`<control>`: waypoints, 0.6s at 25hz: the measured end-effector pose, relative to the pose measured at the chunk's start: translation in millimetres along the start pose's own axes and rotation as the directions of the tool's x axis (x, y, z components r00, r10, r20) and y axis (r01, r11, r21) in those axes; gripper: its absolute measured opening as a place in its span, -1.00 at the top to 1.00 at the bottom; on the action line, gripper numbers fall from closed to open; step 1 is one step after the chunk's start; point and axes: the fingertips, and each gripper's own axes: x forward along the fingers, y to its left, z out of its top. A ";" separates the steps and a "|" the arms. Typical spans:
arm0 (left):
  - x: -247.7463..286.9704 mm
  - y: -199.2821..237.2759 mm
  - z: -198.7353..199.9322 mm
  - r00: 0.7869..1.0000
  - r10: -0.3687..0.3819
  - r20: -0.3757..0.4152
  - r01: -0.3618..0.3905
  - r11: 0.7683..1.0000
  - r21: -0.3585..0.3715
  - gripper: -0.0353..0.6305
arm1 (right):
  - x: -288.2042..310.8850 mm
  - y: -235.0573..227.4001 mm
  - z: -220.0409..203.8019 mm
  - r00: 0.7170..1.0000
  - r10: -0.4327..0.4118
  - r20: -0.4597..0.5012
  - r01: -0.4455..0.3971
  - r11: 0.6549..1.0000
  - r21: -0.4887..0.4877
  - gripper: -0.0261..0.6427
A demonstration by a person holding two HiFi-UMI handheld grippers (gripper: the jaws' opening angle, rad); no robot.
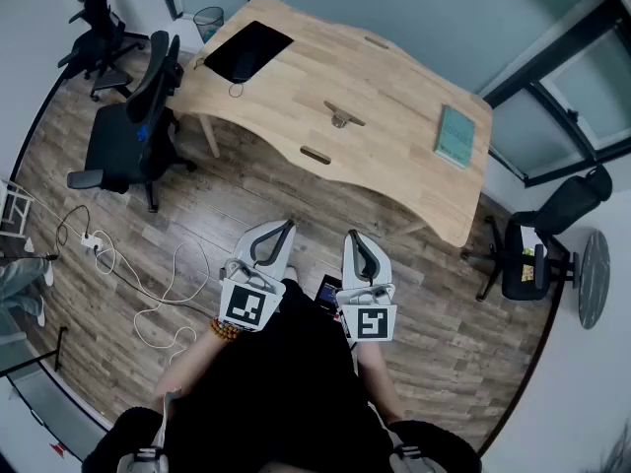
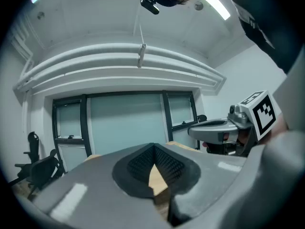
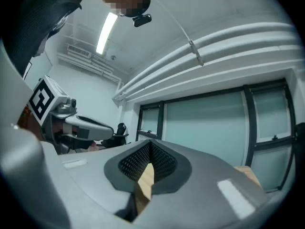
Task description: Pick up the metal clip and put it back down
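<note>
The metal clip lies near the middle of the light wooden table, far ahead of both grippers. My left gripper and right gripper hover side by side over the wood floor, close to the person's body and short of the table's near edge. Both point roughly level toward the table. In the left gripper view the left gripper has its tips meeting, with nothing between them. The right gripper is likewise shut and empty in its own view. The clip is hidden in both gripper views.
On the table lie a black tablet at the far left, a teal book at the right and small wooden pieces. Black office chairs flank the table. White cables trail on the floor at left.
</note>
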 end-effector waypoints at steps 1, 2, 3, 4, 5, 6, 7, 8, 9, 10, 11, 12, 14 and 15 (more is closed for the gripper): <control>5.9 0.8 -0.5 1.000 0.002 -0.006 -0.002 1.000 -0.002 0.89 | 3.8 -5.3 -2.0 1.000 0.003 -0.005 -0.003 1.000 0.001 0.86; 11.9 1.7 -1.1 1.000 0.004 -0.010 -0.004 1.000 -0.004 0.89 | 7.6 -10.8 -4.0 1.000 0.005 -0.010 -0.005 1.000 0.002 0.86; 17.9 2.6 -1.6 1.000 0.007 -0.013 -0.007 1.000 -0.005 0.89 | 11.6 -16.7 -5.8 1.000 0.006 -0.013 -0.006 1.000 0.004 0.85; 24.0 3.8 -2.1 1.000 0.010 -0.014 -0.010 1.000 -0.006 0.89 | 15.6 -23.0 -7.8 1.000 0.008 -0.014 -0.008 1.000 0.005 0.84; 30.2 5.2 -2.5 1.000 0.014 -0.013 -0.014 1.000 -0.003 0.89 | 19.5 -29.9 -10.8 1.000 0.011 -0.015 -0.011 1.000 0.005 0.83; 36.2 6.7 -2.7 1.000 0.017 -0.014 -0.017 1.000 0.002 0.89 | 23.0 -36.8 -14.4 1.000 0.014 -0.018 -0.014 1.000 0.005 0.83; 41.4 8.1 -2.8 1.000 0.020 -0.015 -0.020 1.000 0.009 0.89 | 26.2 -43.2 -17.8 1.000 0.018 -0.023 -0.018 1.000 0.007 0.83; 45.8 9.5 -3.4 1.000 0.024 -0.018 -0.023 1.000 0.013 0.89 | 29.4 -48.7 -20.4 0.999 0.022 -0.028 -0.022 1.000 0.009 0.83; 49.7 11.4 -4.3 0.999 0.027 -0.021 -0.026 1.000 0.013 0.89 | 33.1 -53.1 -22.2 0.999 0.026 -0.031 -0.026 1.000 0.010 0.83; 53.3 14.0 -5.4 0.999 0.030 -0.023 -0.029 0.999 0.012 0.89 | 37.1 -56.7 -23.4 0.999 0.029 -0.033 -0.028 1.000 0.008 0.83; 56.9 17.0 -6.5 0.999 0.033 -0.023 -0.032 0.999 0.010 0.89 | 41.1 -59.8 -24.4 0.999 0.030 -0.036 -0.030 1.000 0.005 0.83; 60.7 20.1 -8.1 0.999 0.035 -0.025 -0.035 0.999 0.007 0.89 | 44.7 -62.8 -25.8 0.999 0.030 -0.043 -0.030 1.000 0.001 0.83; 69.6 26.9 -13.0 0.999 0.039 -0.032 -0.040 0.999 -0.006 0.89 | 52.4 -68.6 -30.2 0.997 0.029 -0.067 -0.030 0.999 -0.012 0.83; 74.4 30.7 -16.4 0.999 0.040 -0.036 -0.040 0.999 -0.014 0.89 | 57.0 -71.2 -31.9 0.997 0.029 -0.076 -0.031 0.999 -0.019 0.83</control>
